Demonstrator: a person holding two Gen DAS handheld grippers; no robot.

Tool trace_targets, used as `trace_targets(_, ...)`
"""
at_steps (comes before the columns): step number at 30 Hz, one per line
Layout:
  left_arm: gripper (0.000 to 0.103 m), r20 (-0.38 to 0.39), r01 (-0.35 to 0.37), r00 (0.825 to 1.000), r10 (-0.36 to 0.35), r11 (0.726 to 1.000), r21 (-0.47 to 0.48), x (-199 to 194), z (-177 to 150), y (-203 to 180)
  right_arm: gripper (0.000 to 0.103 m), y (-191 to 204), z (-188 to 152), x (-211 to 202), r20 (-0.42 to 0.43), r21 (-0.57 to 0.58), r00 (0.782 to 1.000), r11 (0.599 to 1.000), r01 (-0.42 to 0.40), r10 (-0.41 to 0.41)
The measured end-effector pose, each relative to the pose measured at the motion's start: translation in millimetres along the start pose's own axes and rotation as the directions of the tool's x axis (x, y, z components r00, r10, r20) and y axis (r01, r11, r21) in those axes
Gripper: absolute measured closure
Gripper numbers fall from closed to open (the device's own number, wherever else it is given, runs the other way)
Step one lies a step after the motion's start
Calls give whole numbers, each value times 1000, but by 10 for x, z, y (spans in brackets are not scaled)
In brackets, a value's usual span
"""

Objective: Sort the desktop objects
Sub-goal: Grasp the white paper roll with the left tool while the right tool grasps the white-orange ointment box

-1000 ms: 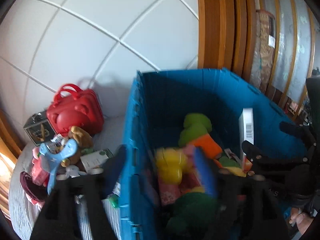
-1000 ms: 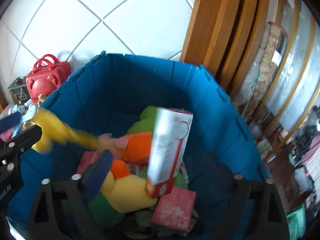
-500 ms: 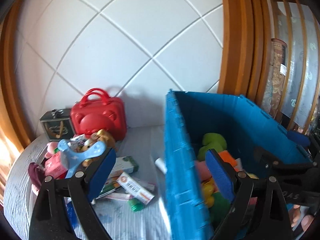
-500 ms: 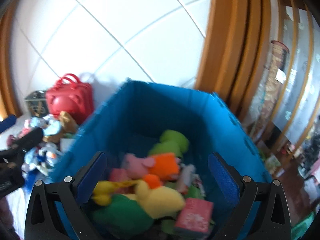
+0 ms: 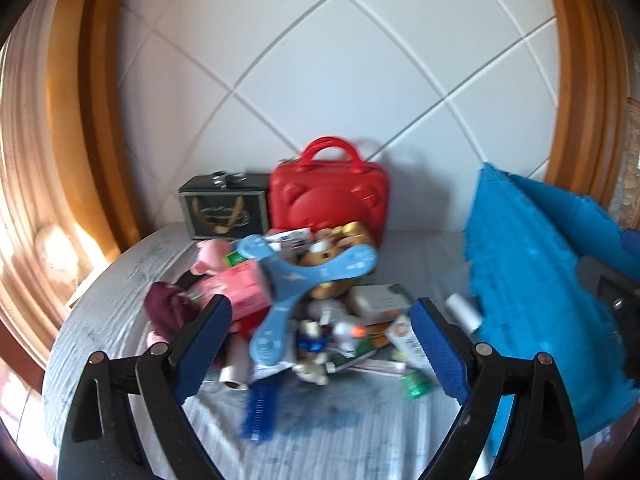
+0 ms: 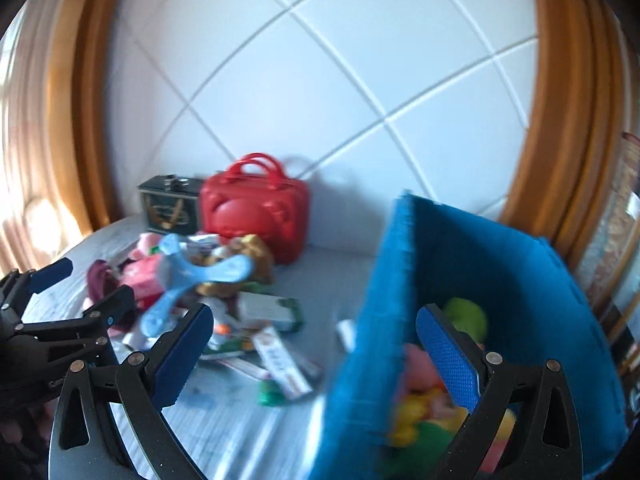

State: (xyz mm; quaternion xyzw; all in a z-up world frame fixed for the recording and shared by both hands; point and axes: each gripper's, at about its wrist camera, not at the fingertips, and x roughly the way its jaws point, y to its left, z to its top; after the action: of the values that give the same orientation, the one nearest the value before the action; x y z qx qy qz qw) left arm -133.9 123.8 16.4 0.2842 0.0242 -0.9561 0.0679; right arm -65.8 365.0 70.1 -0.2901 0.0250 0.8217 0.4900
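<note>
A pile of small objects lies on the grey cloth: a light blue three-armed toy [image 5: 292, 280], a pink box [image 5: 236, 292], a brown plush [image 5: 340, 240], a toothpaste box [image 5: 408, 344] and a blue comb [image 5: 260, 412]. My left gripper [image 5: 320, 336] is open just before this pile, nothing between its pads. The blue bin [image 5: 540, 300] stands to the right. My right gripper [image 6: 316, 344] is open too, its fingers straddling the near corner of the bin [image 6: 384, 320] without touching it. Inside show a green plush [image 6: 466, 314] and yellow toys [image 6: 416, 412]. The left gripper [image 6: 96, 280] shows at the left.
A red carry case [image 5: 328, 196] and a dark box [image 5: 224, 212] stand against the white tiled wall behind the pile. A maroon cloth [image 5: 168, 308] lies at the pile's left. Wooden frames flank the wall. The grey cloth's [image 5: 100, 320] edge curves down at the left.
Both grippers have swung left, from over the bin toward the pile. The white carton between the right jaws a second ago is gone from them. Both jaws stand wider and empty.
</note>
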Motion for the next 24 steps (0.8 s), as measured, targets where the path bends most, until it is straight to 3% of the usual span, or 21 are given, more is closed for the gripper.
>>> trace_targets(2,11,-9,-50,999,50,999,14,174,-93,292,0,190,12,103,-18,2,1000,1000,-18,18)
trace_targets(5,11,-82,-91,992,93,996,26,502,-276,698,0,439,-10,363,-65,10,997,999,-39,40)
trace_targets(12,11,-285,-155,947,147,988,-7,1320,-820,1390,0,662,-344,1192,-230,84,970,995,-56,74)
trace_targets(16,11,-373,-127,920,120,992,7,1658,-1121,1449,0,610,-710,1720,-358,107,932,994,-17,54)
trace_targets(19,11,-414,-92,907,75,996,-20,1865,-1281,1474,0,530,-1024,2122,-466,115,884,993,26,30)
trace_targets(24,16,-461,-94,884,71,995,-27,2219,-1378,1454,0,374,-1349,2597,-543,137,840,989,57,27)
